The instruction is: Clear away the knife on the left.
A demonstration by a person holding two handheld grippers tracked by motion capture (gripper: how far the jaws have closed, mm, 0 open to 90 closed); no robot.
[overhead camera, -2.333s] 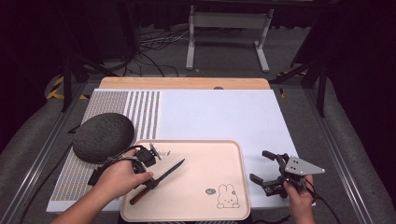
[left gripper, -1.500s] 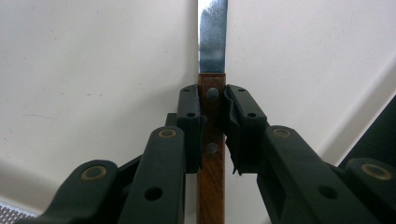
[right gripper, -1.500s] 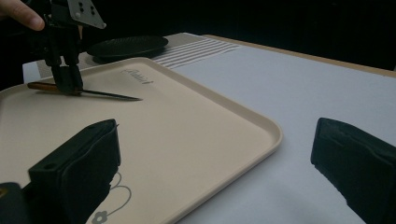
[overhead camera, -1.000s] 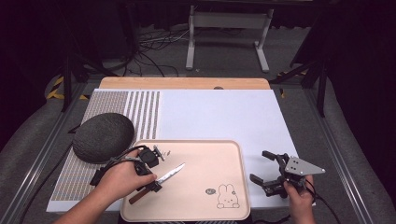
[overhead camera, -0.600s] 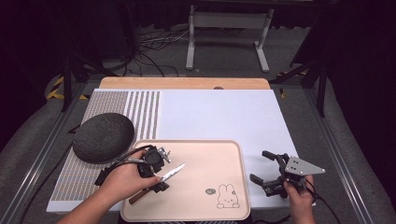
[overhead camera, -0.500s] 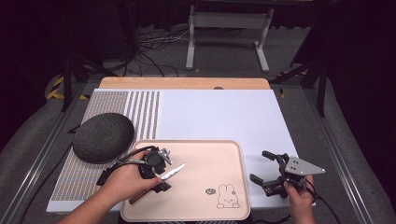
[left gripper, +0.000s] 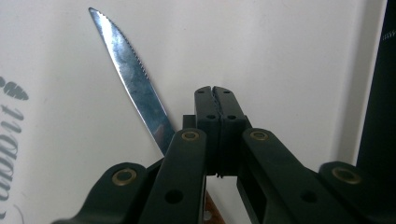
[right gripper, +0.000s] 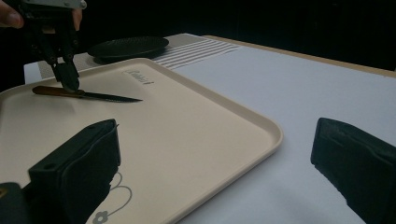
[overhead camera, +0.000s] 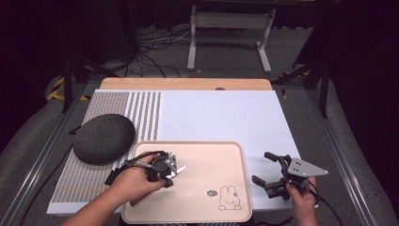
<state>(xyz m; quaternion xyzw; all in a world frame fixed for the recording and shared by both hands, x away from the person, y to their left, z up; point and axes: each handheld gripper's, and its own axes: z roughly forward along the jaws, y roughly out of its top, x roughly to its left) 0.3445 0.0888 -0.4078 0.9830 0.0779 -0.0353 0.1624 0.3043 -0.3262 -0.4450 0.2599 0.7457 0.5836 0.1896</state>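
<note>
Our left gripper, jaws just closed together, sits over the knife lying on the beige tray; whether it's pinched, we cannot tell. Our right gripper gapes wide, empty.

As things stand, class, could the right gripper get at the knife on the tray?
Probably yes. The right gripper stands open beside the tray, with bare tray between it and the knife. However, the left gripper is shut at the knife's handle, so only the blade end is free.

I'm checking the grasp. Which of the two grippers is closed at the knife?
The left gripper, over the tray: its jaws have just closed at the knife handle. The right gripper stands open beside the tray.
</note>
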